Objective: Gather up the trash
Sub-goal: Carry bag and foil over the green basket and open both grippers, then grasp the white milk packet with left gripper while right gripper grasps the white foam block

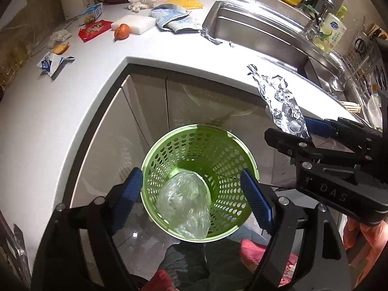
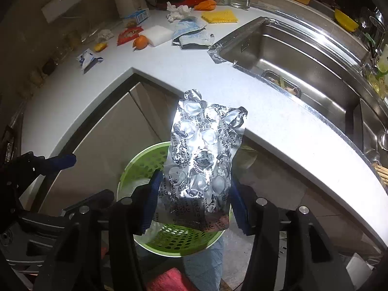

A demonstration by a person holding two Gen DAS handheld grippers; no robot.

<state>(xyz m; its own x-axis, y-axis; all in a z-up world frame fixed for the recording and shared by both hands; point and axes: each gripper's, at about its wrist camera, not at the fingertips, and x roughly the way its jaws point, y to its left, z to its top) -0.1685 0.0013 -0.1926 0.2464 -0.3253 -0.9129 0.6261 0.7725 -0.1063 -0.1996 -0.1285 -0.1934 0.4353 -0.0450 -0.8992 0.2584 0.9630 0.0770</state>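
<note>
A green perforated bin (image 1: 201,181) stands on the floor in front of the counter, with a clear plastic wrapper (image 1: 184,203) inside. My left gripper (image 1: 194,196) is open and empty above the bin, its blue pads (image 1: 257,201) on either side of the rim. My right gripper (image 2: 194,203) is shut on a crumpled silver pill blister sheet (image 2: 203,155) and holds it above the bin (image 2: 174,240). The sheet also shows in the left wrist view (image 1: 278,101), to the upper right of the bin. Loose trash lies on the white counter (image 1: 72,97): a torn white-blue packet (image 1: 49,64), a red wrapper (image 1: 94,30) and crumpled tissues (image 1: 141,0).
A steel sink (image 1: 262,31) is set into the counter at the right, with a dish soap bottle (image 1: 331,30) by the tap. An orange (image 1: 122,31), a white sponge block (image 1: 134,24), a blue cloth (image 1: 174,18) and a yellow mat (image 1: 186,2) lie further back. Cabinet doors (image 1: 150,111) stand behind the bin.
</note>
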